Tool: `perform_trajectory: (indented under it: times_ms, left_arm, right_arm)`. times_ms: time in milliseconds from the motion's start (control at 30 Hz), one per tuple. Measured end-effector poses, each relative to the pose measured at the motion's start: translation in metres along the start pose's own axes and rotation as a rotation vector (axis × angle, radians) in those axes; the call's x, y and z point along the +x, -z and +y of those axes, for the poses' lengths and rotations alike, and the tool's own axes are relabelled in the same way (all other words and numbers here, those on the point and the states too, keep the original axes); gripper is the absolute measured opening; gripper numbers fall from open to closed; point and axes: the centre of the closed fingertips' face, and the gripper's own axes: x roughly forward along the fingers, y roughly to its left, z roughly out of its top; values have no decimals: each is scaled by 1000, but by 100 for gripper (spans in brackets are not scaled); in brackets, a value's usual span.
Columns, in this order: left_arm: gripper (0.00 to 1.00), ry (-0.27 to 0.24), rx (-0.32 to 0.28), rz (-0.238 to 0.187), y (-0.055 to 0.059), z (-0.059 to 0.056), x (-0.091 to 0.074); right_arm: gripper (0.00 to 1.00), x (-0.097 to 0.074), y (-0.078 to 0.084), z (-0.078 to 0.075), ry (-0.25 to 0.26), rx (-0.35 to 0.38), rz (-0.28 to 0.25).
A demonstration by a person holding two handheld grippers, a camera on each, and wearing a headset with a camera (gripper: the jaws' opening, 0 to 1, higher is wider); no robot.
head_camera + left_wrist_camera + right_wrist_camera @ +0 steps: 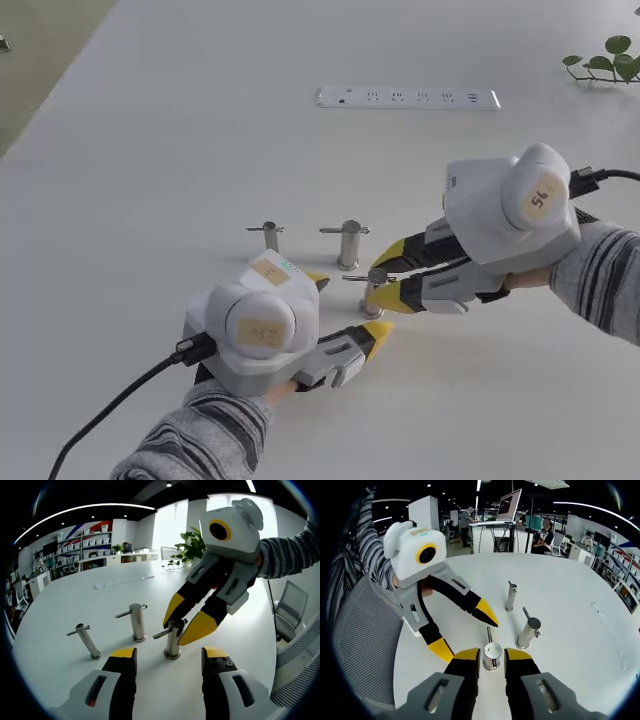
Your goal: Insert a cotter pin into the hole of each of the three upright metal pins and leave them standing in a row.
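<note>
On the surface (150, 150), all three pins look cottered — far pin (270, 236), middle pin (349, 245), and near pin (372, 297) with its cotter pin (355, 277) through. Right gripper (379, 282) fingers are closed on the near pin's head; left gripper (348, 307) fingers are apart, just beside it. Probably left: release, nudge near pin into line. Bare room all round — power strip (408, 97) and edges well apart.
</note>
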Motion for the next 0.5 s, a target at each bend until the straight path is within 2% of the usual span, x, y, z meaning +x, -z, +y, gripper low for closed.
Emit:
perform_trajectory:
  times_ms: [233, 400, 467, 500]
  left_arm:
    - [56, -5, -21, -12, -3, 5, -9]
    - [62, -5, -28, -15, -4, 7, -14]
    - [64, -5, -41, -23, -4, 7, -17]
    - [65, -13, -45, -25, -4, 8, -18]
  right_arm:
    - [14, 5, 0, 1, -7, 16, -6]
    - [9, 6, -1, 0, -2, 17, -14]
    - [9, 6, -1, 0, -5, 37, -17]
    - [9, 7, -2, 0, -6, 81, -26]
